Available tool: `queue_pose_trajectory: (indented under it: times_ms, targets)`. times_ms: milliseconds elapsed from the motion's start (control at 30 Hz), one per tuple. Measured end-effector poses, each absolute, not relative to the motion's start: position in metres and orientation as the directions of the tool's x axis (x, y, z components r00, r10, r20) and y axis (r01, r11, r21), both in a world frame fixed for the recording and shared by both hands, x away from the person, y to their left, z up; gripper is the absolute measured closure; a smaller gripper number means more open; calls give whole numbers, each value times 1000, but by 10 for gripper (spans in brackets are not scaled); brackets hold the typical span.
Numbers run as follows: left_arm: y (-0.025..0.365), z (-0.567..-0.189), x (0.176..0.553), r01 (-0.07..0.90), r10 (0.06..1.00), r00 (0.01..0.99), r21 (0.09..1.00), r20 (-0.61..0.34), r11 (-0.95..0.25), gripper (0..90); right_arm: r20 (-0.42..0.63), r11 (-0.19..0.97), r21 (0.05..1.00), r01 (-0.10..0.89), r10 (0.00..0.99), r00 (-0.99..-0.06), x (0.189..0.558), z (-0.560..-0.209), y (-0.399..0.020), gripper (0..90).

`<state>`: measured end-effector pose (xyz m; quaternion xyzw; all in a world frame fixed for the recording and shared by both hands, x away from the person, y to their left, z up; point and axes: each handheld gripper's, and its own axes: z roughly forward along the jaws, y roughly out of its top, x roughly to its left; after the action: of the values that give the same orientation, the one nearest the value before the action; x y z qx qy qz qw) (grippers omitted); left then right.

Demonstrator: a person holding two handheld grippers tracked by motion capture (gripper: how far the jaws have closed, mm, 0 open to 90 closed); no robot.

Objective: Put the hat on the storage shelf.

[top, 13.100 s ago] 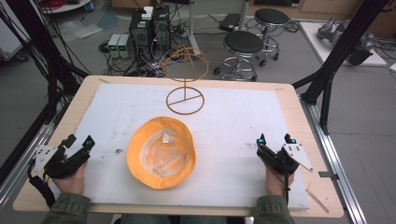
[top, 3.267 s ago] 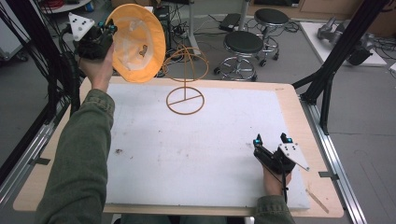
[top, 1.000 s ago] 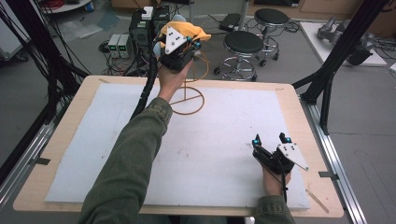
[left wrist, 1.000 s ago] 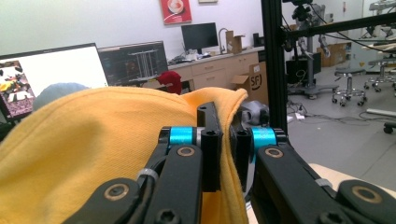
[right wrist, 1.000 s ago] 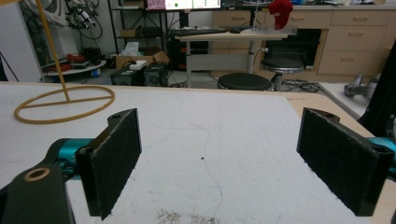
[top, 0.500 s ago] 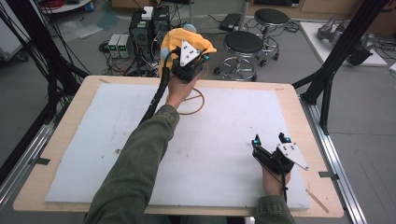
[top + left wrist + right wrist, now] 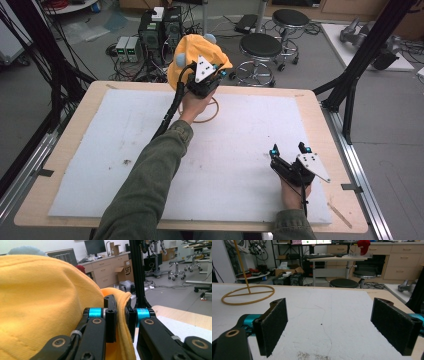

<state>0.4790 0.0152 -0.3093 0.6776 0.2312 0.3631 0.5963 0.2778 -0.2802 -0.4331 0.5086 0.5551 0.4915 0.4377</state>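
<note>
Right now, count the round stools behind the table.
2: one black stool just past the table's far edge, right of the yellow hat; another stool farther back right. Others may be hidden.

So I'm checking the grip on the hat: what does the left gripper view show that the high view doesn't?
The left gripper view shows the left gripper with both pads pinching the yellow hat at its brim. The high view adds the wire stand under the hat, the white mat and the right gripper standing open. Both show the hat in the left gripper.
</note>
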Motion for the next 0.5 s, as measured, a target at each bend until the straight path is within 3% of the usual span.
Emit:
queue_pose_trajectory:
  times_ms: [367,500]
  targets:
    - [15,-311,479,-109,735,641,974,222,-199,814,16,-3,991,137,995,-94,278,-433,-280,130]
    - [16,-311,478,-107,736,641,975,219,-196,750,17,-4,991,136,996,-93,277,-433,-281,130]
